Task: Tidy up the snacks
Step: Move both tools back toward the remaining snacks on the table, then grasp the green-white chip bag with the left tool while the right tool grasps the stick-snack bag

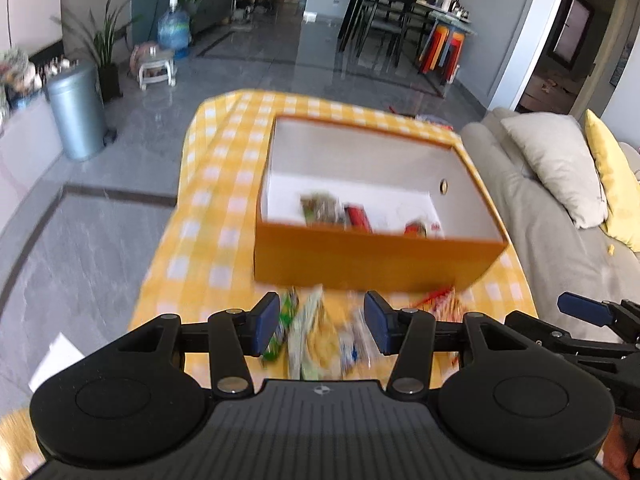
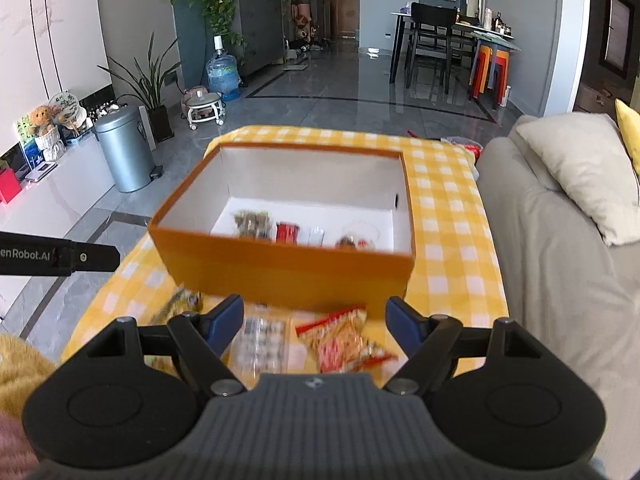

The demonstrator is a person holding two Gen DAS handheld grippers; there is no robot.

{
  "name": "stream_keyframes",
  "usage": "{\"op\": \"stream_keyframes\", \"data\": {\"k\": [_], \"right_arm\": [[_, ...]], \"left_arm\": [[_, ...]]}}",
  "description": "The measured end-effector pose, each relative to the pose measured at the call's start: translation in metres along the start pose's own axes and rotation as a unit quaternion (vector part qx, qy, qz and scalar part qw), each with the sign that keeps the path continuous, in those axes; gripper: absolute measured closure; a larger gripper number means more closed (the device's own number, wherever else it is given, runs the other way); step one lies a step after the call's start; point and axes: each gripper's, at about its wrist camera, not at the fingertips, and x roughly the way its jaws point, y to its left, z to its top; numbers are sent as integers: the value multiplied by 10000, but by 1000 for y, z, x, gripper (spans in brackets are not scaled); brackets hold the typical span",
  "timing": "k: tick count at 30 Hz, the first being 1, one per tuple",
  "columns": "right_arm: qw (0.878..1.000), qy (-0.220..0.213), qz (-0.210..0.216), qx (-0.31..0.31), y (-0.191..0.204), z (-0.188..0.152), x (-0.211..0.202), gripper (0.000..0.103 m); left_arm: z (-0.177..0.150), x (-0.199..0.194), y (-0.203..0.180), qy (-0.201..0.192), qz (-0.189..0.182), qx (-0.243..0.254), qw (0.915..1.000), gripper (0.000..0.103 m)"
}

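An open orange box (image 1: pixel 372 258) (image 2: pixel 280 268) with a white inside stands on the yellow checked tablecloth (image 1: pixel 208 216) (image 2: pixel 452 240). Several snack packets lie in it, among them a red one (image 1: pixel 358 218) (image 2: pixel 288 233). More packets lie on the cloth in front of the box. My left gripper (image 1: pixel 322 322) is open and empty above a green packet (image 1: pixel 280 328) and pale packets (image 1: pixel 316 336). My right gripper (image 2: pixel 314 322) is open and empty above a clear packet (image 2: pixel 262 340) and a red-and-white packet (image 2: pixel 344 338). The view is blurred.
A grey sofa (image 2: pixel 560 248) with cushions runs along the table's right side. A metal bin (image 2: pixel 124 148) and plants stand on the floor at left. A dining table with chairs (image 2: pixel 436 40) stands far back. My right gripper's finger (image 1: pixel 588 312) shows at the left view's right edge.
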Motion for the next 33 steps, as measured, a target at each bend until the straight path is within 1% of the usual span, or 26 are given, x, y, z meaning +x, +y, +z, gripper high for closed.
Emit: {"op": "stream_keyframes", "data": {"k": [5,8,11,17,19,21,25,28,33], "right_arm": [[9999,109,-57,-74,4,-32,3,28],[9994,149,-137,-296,8,-48,10,29],[9982,135,-253,-528,11,-55,17,29],[9982,110,-275,-523,8,-58,31,29],[9981,147,-291,-518,7,-58,38,30],[9981,185,-294,-502,6,-58,44,33],[9978,224,-356,-511,3,-57,59,33],[9971,234,-451,-564,0,-55,71,33],[9954,245,-533,-756,-3,-51,88,33]], "left_arm": [[-24,10,1,229,-89,-94,9997,45],[-32,17,0,238,-90,-78,9996,42],[-36,26,-2,215,-25,20,9998,42],[-41,47,-4,361,107,165,9992,41],[-41,55,-4,455,128,162,9988,41],[-42,63,-4,572,141,155,9981,41],[-41,75,-5,784,161,184,9966,41],[-39,80,-8,861,176,254,9958,37],[-33,88,-13,1013,263,406,9937,37]]}}
